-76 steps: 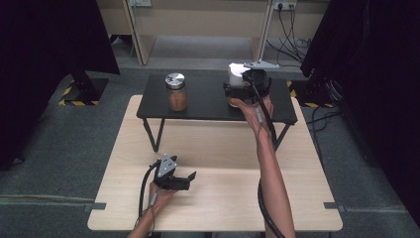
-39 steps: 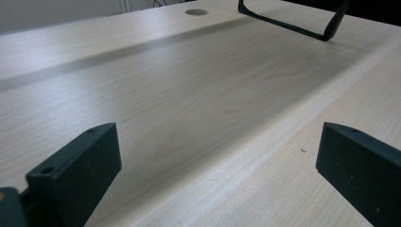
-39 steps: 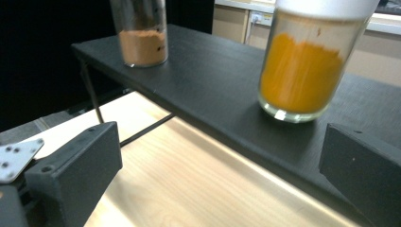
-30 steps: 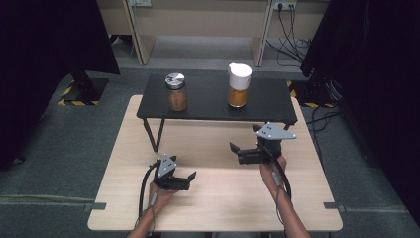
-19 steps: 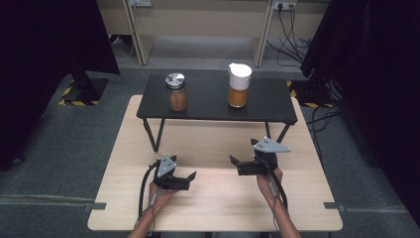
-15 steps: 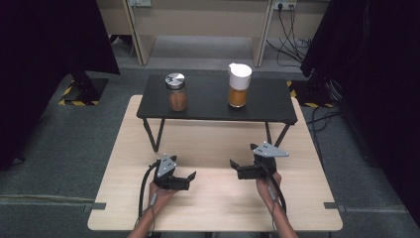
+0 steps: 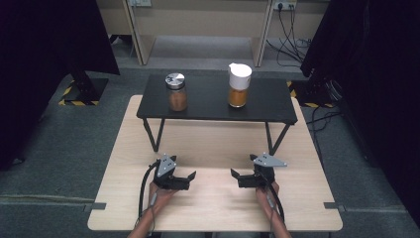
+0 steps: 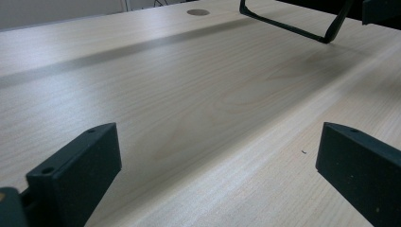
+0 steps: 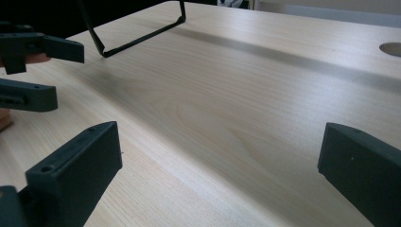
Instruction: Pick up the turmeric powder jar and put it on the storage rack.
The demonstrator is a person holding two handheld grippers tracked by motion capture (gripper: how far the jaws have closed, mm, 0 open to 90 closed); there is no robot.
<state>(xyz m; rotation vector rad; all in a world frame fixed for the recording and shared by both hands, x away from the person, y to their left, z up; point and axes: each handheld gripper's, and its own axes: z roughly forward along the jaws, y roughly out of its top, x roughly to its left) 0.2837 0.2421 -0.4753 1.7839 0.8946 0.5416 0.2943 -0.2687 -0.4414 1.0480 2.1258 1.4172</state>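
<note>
On the wooden table [image 7: 213, 144] stands a low black shelf [image 7: 208, 106]. It bears a silver-lidded jar [image 7: 176, 92] of brown powder at its left and a white-lidded jar [image 7: 239, 85] of orange powder at its right. My left gripper [image 7: 191, 178] rests on the table's front left, open, jaws pointing right. My right gripper [image 7: 235, 178] rests at the front right, open, jaws pointing left at it. Bare wood lies between the open jaws in the left gripper view [image 8: 217, 142] and the right gripper view [image 9: 220, 142], where the left gripper [image 9: 52, 71] shows at the left.
The shelf's thin black leg frame [image 8: 293, 28] stands just beyond the grippers on the table, also seen as a leg frame [image 9: 137, 40] from the right. A round cable hole [image 9: 392, 48] is set in the tabletop. Dark curtains and grey floor surround the table.
My right gripper let go of the white-lidded jar on the shelf, came down and back, and settled on the table front. The left gripper has stayed put.
</note>
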